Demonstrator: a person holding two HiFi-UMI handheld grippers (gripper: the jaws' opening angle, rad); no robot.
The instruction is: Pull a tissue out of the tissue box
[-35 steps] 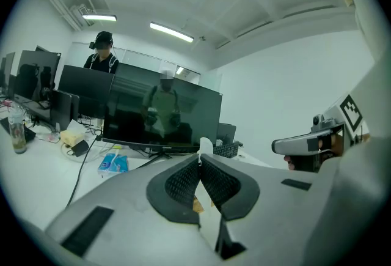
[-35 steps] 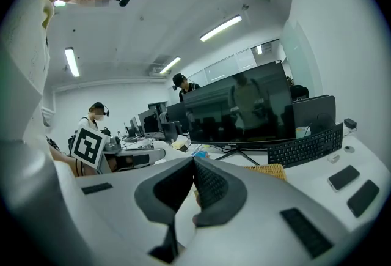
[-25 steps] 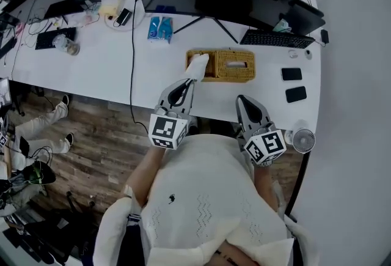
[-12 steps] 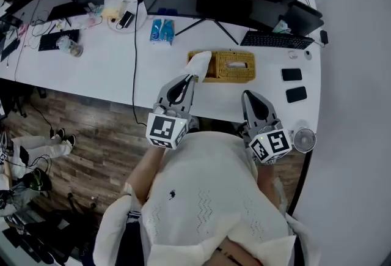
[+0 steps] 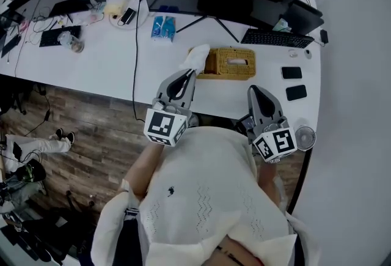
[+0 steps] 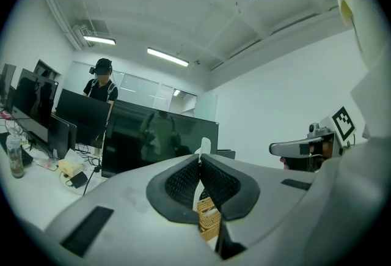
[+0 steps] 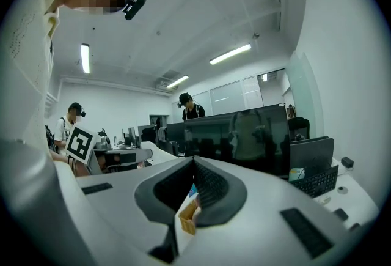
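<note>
A woven wicker tissue box (image 5: 232,64) lies on the white desk (image 5: 110,69), with a tissue showing in its top slot. My left gripper (image 5: 190,73) is shut on a white tissue (image 5: 197,59), which hangs by the box's left end. In the left gripper view the tissue (image 6: 204,147) sticks up past the closed tips (image 6: 200,159), and the box (image 6: 209,219) shows below them. My right gripper (image 5: 253,88) hovers near the desk's front edge, right of the box, shut and holding nothing. A corner of the box (image 7: 187,221) shows under its jaws (image 7: 194,161).
Behind the box stand dark monitors (image 5: 220,2) and a keyboard (image 5: 278,38). Two phones (image 5: 291,73) lie at the right, a small fan (image 5: 303,137) at the desk's corner. A blue pack (image 5: 162,27) and a cable (image 5: 134,57) lie to the left. Other people stand beyond the desks.
Both grippers have risen towards the camera. The tissue has come up with the left gripper, beside the box's left end.
</note>
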